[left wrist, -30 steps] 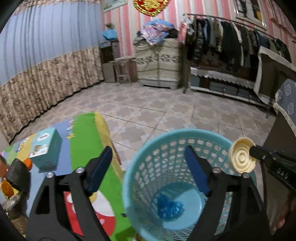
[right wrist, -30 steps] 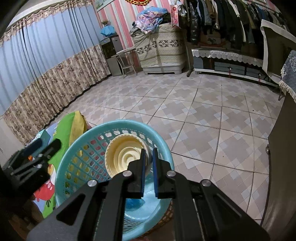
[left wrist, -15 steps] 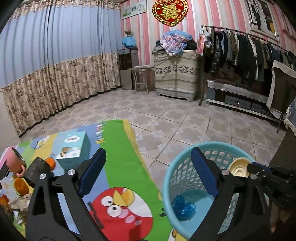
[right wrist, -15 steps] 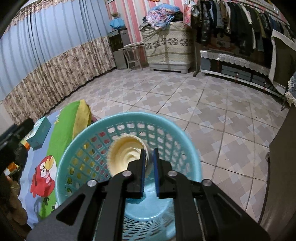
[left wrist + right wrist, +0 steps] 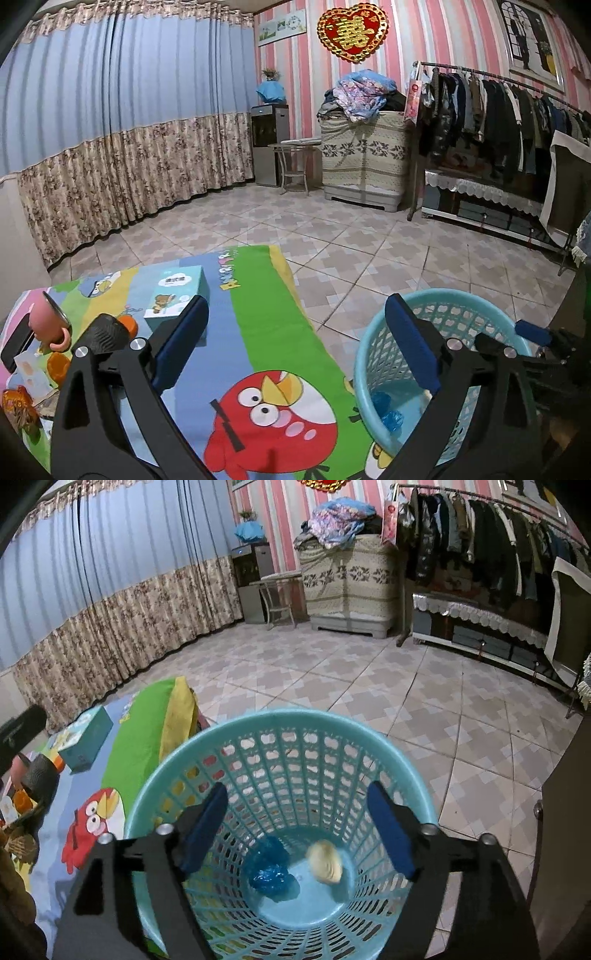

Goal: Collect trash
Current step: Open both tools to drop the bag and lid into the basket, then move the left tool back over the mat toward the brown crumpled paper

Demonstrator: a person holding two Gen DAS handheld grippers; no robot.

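Note:
A turquoise mesh basket (image 5: 280,716) stands on the floor beside the table. My right gripper (image 5: 295,794) hangs over its mouth, jaws opening, with nothing between the pads. A cream ribbed paper cup (image 5: 325,860) lies free near the basket's bottom, next to a crumpled blue wrapper (image 5: 271,875). My left gripper (image 5: 295,306) is above the cartoon tablecloth (image 5: 258,332), jaws opening and empty; the basket (image 5: 480,306) is at its right. More litter sits at the table's left end: orange peels (image 5: 59,365) and brown scraps (image 5: 18,406).
On the cloth stand a teal tissue box (image 5: 177,291), a pink mug (image 5: 48,321) and a black textured cylinder (image 5: 107,332). Bare tiled floor (image 5: 351,240) stretches beyond. A clothes rack (image 5: 498,110) and a covered cabinet (image 5: 365,158) line the far wall.
My right gripper opened and let go of the cream cup, which dropped into the basket. My left gripper swung left from over the basket to above the tablecloth.

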